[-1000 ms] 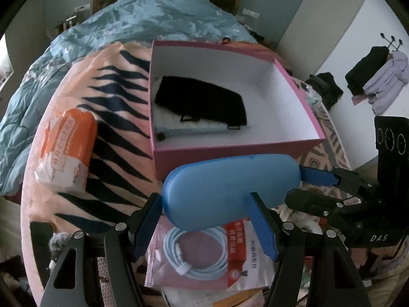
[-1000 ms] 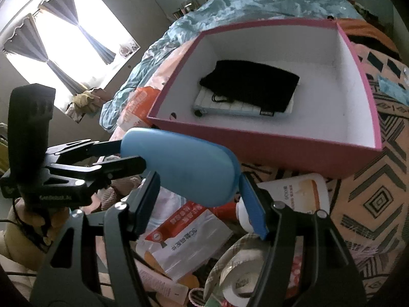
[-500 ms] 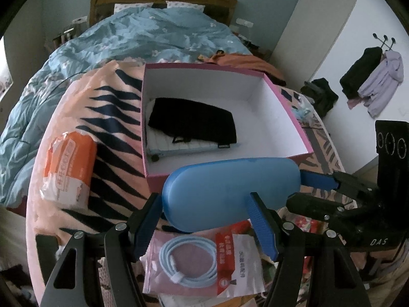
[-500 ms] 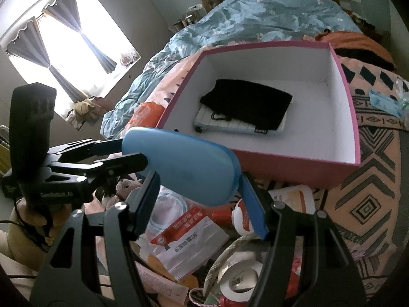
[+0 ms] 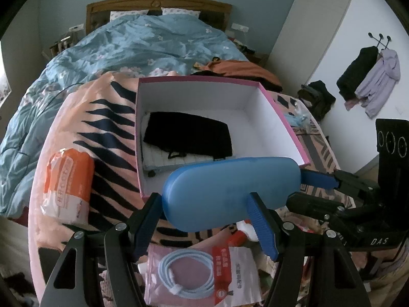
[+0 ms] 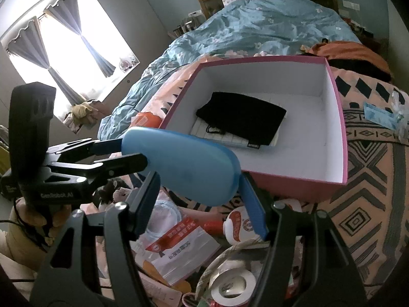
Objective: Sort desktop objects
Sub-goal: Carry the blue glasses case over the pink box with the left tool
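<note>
While both hand-held grippers clamp it, the blue case (image 5: 230, 192) hangs just before the pink box (image 5: 278, 112).
Left hand-held gripper (image 5: 204, 220) and right hand-held gripper (image 6: 199, 204) pinch opposite ends; the smooth, rounded, glossy shell looks stiff, light and likely slippery, so end grips suit it.

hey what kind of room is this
Most likely a bedroom: a bed with a wooden headboard and blue duvet, clothes on wall hooks, and a curtained window.
</note>
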Motion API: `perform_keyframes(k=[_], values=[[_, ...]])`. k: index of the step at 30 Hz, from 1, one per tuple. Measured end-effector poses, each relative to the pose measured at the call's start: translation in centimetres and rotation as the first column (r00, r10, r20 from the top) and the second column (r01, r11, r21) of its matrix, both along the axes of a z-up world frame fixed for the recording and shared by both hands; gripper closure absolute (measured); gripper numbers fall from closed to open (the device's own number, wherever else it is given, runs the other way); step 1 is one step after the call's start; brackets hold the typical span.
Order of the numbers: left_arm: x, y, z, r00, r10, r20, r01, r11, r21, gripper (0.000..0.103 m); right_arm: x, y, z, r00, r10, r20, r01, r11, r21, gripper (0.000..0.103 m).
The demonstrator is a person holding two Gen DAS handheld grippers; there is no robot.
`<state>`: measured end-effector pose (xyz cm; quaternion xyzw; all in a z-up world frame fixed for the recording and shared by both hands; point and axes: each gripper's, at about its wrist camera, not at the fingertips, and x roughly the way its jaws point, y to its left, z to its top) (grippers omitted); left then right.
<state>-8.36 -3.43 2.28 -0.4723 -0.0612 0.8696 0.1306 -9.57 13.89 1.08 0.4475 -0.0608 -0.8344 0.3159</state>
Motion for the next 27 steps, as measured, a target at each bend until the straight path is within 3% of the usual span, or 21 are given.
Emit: perform_keyframes(k=[27], values=[[-2.3, 0.3, -0.2, 1.0, 0.007, 0.005, -0.007, 1.0, 0.017, 0.034, -2.6, 0.3, 0.6, 1.0, 0.005, -0.03, -0.005, 1.0, 0.02, 0.037]])
